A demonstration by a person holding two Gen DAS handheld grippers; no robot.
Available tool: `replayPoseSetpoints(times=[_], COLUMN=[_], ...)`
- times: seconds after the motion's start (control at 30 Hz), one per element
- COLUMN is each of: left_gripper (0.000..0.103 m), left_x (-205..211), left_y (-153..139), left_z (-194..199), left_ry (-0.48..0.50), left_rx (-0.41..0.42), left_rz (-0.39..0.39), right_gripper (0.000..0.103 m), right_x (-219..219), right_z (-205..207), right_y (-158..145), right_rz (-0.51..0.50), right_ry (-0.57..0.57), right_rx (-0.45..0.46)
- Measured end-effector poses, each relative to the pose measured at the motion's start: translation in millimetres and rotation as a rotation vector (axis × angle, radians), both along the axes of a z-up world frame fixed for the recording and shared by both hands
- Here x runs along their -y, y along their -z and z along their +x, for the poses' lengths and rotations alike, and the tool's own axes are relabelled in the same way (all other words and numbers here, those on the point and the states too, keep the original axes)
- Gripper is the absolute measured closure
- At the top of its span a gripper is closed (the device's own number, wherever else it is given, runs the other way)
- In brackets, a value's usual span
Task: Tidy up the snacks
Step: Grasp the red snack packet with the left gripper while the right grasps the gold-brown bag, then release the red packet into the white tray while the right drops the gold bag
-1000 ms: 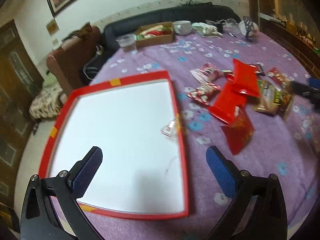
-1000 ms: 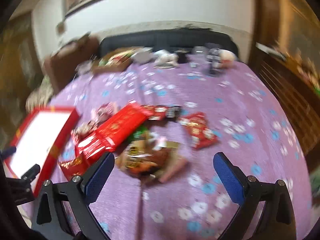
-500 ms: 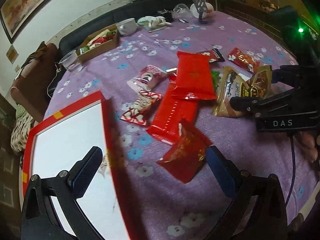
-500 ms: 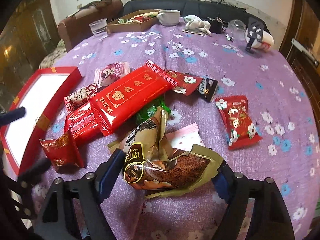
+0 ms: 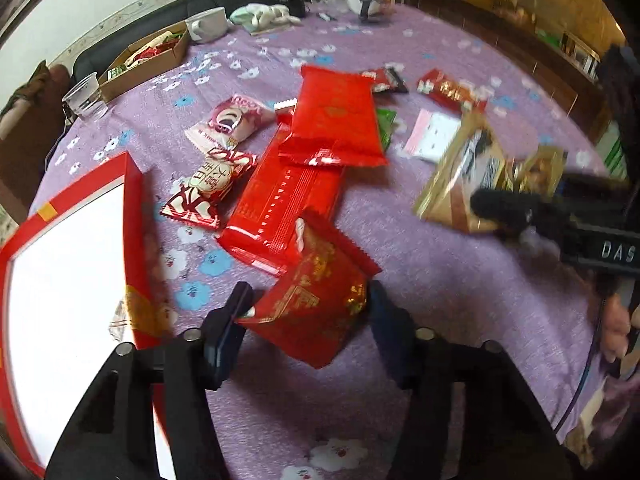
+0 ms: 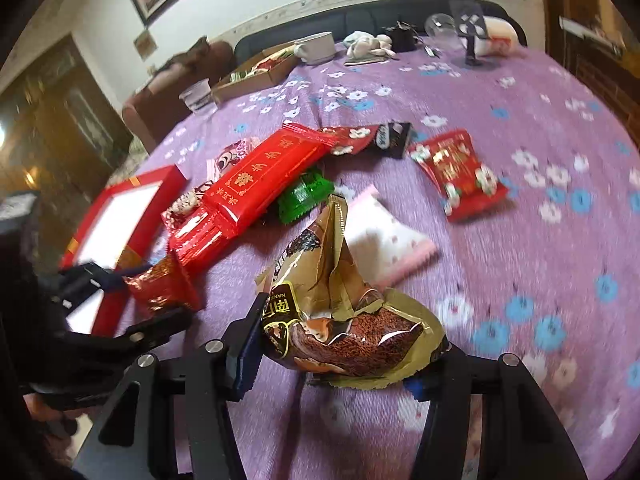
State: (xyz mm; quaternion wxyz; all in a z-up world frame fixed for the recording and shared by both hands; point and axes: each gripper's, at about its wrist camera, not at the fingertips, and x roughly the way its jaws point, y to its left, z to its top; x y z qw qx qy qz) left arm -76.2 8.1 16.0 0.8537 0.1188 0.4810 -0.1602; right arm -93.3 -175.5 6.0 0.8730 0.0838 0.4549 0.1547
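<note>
Our left gripper [image 5: 306, 306] pinches the small red packet [image 5: 316, 300] beside the red tray [image 5: 134, 208]; our right gripper [image 6: 344, 344] clamps the gold bag [image 6: 344, 320] nearer us — both light, crinkly, slippery, best held mid-body.
</note>
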Motion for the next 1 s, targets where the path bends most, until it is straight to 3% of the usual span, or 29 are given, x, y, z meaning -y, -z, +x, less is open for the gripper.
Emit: replayPoseSetpoints(times=[0.13,0.27,0.63,1.0], left_gripper=[0.068,0.076,0.076,0.076], left_x=[-2.0,-7.1,-35.7,-83.4], left_y=[-0.3,-2.3,-16.1,-49.2], left_z=[0.3,-0.5,-17.5,-40.6], left_ry=[-0.026,-0.046,-0.088,-0.217], left_rx=[0.001,0.010,0.031,0.177], left_rz=[-0.041,-0.075,-0.155,-0.125], right_gripper=[0.045,0.045,0.046,0.050], right_x=[6.4,0.5,-11.9,-39.6], right_z=[-5.8,-7.2,-16.3,-23.2], right_y=[2.7,3.4,3.4,-12.2], right_rz=[0.055,0.034,0.055,0.088], right_ry=[0.003,-0.002,-0.018,-0.032], right_rx=[0.023,0.042,0.024,0.036])
